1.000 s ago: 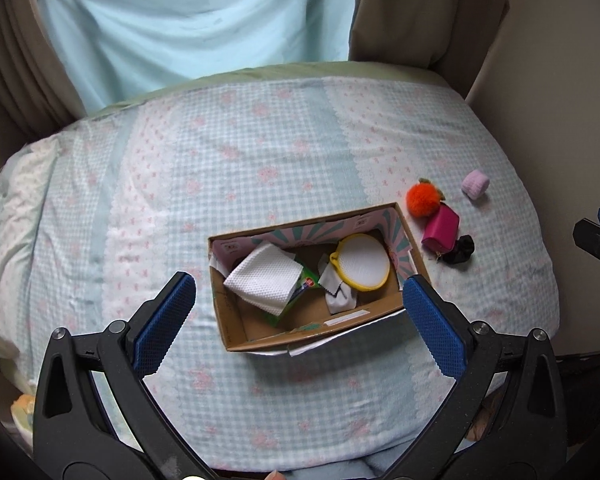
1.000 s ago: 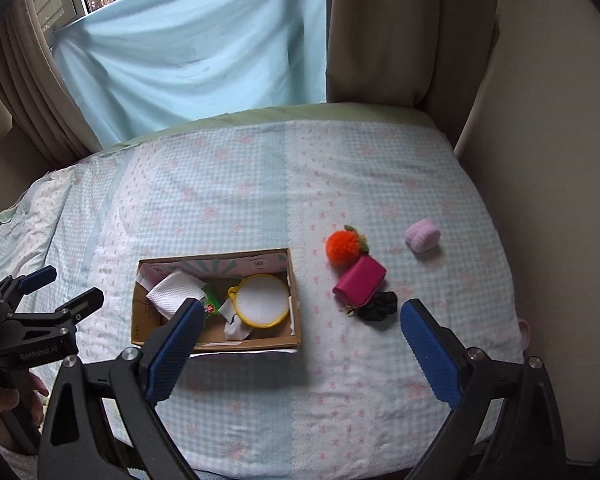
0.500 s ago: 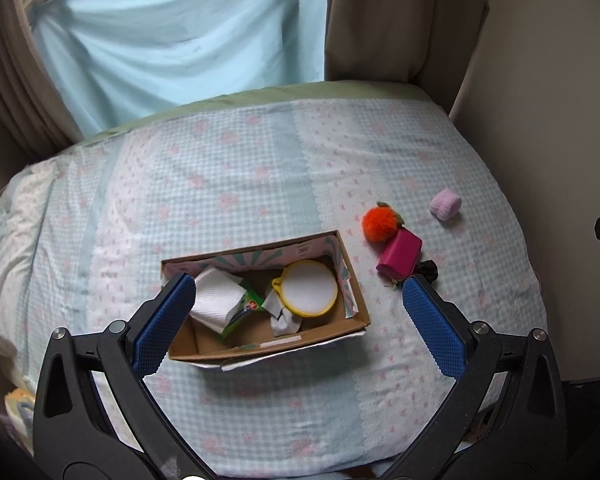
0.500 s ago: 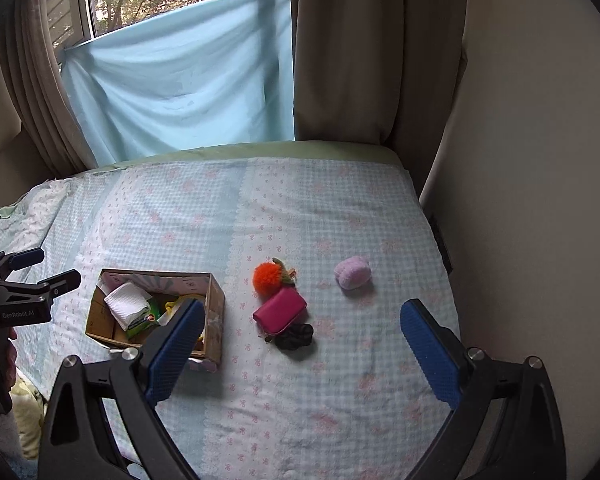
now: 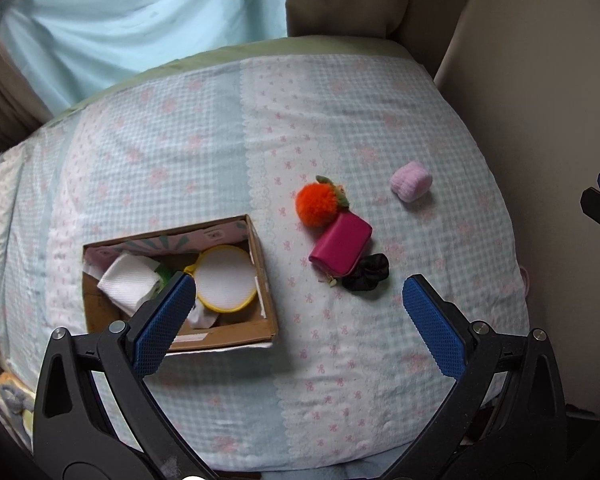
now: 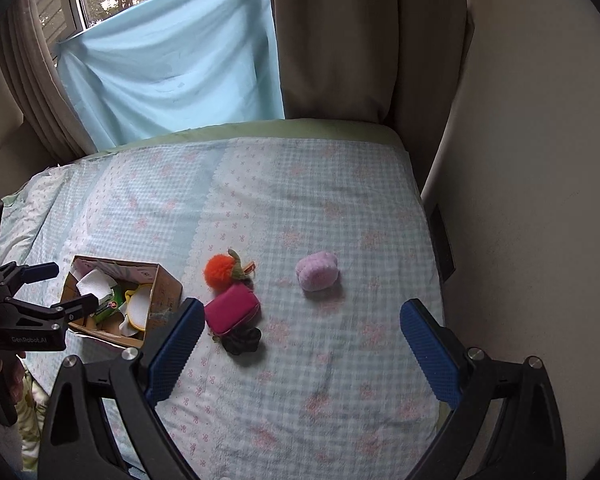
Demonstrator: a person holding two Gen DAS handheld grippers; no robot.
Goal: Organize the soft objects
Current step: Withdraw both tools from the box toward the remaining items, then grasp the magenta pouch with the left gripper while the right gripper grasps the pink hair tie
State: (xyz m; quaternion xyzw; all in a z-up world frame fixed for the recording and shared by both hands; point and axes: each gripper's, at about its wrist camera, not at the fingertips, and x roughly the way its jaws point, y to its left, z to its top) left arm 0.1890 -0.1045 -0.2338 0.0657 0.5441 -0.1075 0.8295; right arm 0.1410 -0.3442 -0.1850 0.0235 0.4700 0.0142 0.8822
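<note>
the only writing that can be read is "genrobot.ai", white on the black body of the left gripper [image 6: 56,286] in the right wrist view.

since a second ago both views have swung toward the right side of the bed [image 5: 340,128], so the loose items now sit near the middle of each picture and the cardboard box [image 5: 266,276] has slid to the left; the items themselves lie as before.

the bed wears a pale blue checked cover with pink bows. the box stands open on it, holding a white folded cloth [image 5: 126,284], a round white pad with a yellow rim [image 5: 226,278] and something green, mostly hidden. right of the box, apart from it, a magenta pouch [image 5: 340,249] lies touching a fluffy orange pompom with a green leaf [image 5: 317,204] at its far end and a black scrunchie [image 5: 367,272] at its near end. a lilac plush roll [image 5: 411,181] lies alone, further right.

both the left gripper and the right gripper [image 6: 298,344] are spread wide, holding nothing, above the cover.
</note>
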